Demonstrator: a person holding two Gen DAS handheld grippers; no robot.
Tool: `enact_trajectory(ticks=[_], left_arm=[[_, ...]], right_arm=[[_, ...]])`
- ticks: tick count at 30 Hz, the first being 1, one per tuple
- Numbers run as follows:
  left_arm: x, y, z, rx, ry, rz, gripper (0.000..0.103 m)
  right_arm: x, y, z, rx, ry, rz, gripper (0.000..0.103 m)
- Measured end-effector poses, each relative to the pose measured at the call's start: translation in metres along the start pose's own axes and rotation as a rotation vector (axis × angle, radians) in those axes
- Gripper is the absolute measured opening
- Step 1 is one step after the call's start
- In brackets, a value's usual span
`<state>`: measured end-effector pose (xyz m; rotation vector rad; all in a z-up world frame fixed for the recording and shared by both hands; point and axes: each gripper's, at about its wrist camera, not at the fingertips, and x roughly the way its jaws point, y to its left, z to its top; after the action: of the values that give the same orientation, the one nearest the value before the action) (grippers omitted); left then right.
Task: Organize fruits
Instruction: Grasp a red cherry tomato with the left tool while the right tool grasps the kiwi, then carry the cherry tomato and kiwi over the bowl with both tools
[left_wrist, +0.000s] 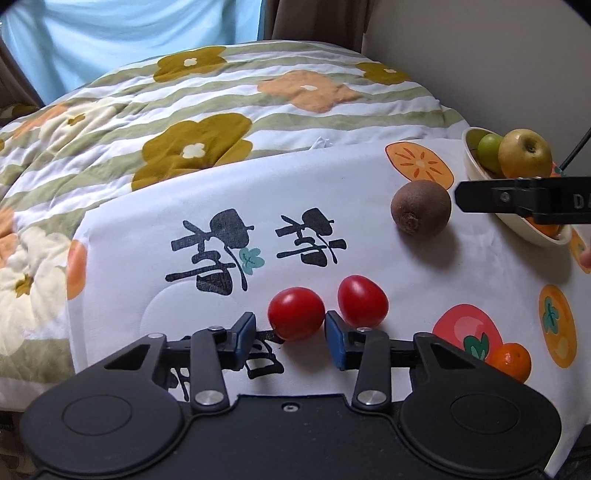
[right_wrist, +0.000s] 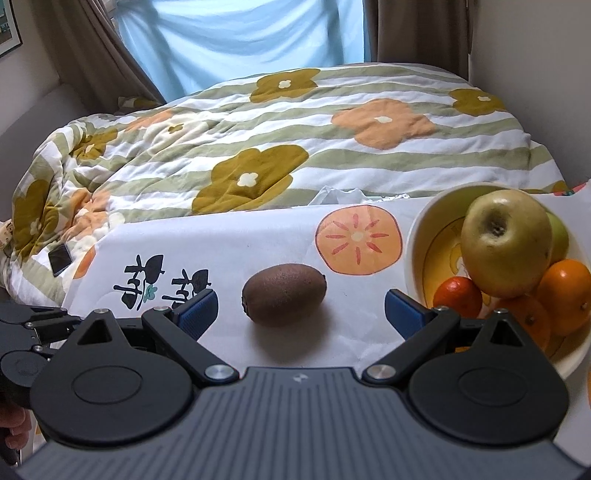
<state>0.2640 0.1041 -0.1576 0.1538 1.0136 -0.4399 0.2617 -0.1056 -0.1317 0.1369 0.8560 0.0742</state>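
Note:
Two red tomatoes lie on the white printed cloth. The nearer tomato sits between the tips of my open left gripper, apart from both pads. The second tomato lies just right of it. A brown kiwi lies just beyond the tips of my open, empty right gripper. A cream bowl at the right holds a yellow-green apple, a green fruit and oranges. A small orange lies loose at the near right.
A flowered quilt covers the bed behind the cloth. A dark phone lies on the quilt at the left. Curtains and a wall stand beyond. The right gripper shows in the left wrist view in front of the bowl.

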Motion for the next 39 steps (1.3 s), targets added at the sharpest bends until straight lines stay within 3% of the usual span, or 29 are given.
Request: enact_trajectory(ticks=[5, 30, 36, 39], left_arm=[[0.000, 0.000, 0.001, 0.004, -0.005, -0.019, 0.037], [-0.018, 0.013, -0.016, -0.059, -0.021, 0.042, 0.036], [-0.032, 0.006, -0.023, -0.073, -0.040, 0.056, 0.036], [-0.039, 0.001, -0.026, -0.084, -0.051, 0.068, 0.036]], right_arm=[[0.013, 0.004, 0.004, -0.021, 0.014, 0.010, 0.103], [0.052, 0.012, 0.003, -0.099, 0.084, 0.019, 0.103], [0.058, 0.013, 0.002, -0.124, 0.100, 0.041, 0.082], [0.054, 0.013, 0.000, -0.123, 0.084, 0.032, 0.081]])
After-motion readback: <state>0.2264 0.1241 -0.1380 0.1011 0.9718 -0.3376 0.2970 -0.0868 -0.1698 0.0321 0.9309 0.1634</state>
